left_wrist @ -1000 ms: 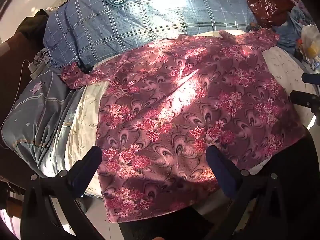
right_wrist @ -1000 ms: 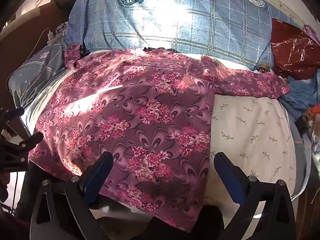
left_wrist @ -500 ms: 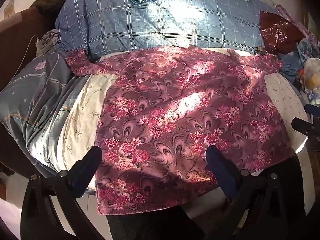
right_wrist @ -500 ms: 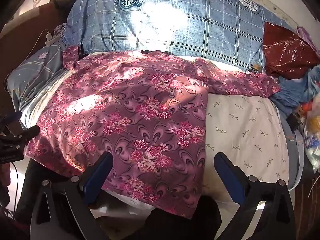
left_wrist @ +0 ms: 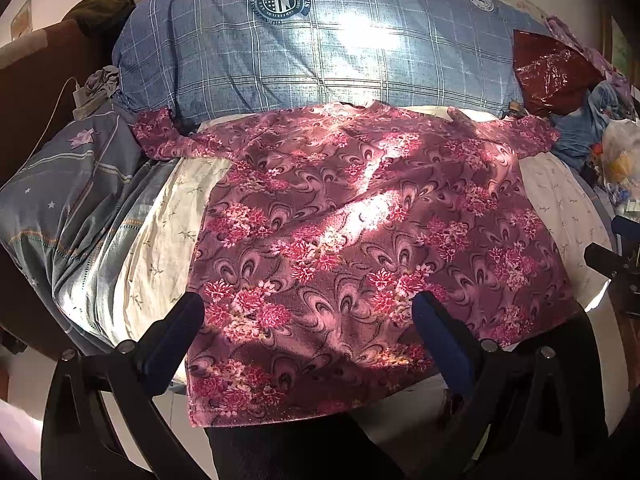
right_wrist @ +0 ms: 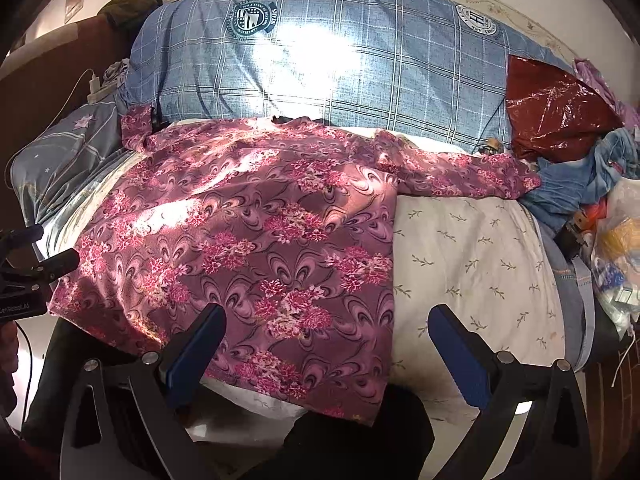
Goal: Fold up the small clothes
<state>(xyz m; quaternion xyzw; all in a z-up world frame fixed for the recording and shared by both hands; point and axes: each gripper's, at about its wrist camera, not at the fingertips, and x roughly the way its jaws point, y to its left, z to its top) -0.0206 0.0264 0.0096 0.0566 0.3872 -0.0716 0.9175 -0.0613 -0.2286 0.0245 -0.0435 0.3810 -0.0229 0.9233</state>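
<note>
A blue plaid quilt [left_wrist: 320, 56] is banked along the far side of the bed, and a cream leaf-print sheet [right_wrist: 472, 264] is spread in front of it. On that sheet a pink floral shirt [left_wrist: 360, 240] is laid flat with both sleeves stretched out, its hem draped over the near edge. The left gripper [left_wrist: 308, 320] and right gripper [right_wrist: 326, 334] are held above the hem with jaws wide apart, nothing being gripped.

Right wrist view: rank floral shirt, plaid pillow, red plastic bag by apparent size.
1. plaid pillow and floral shirt: too close to call; the shirt is nearer the camera.
2. red plastic bag, clearly smallest.
</note>
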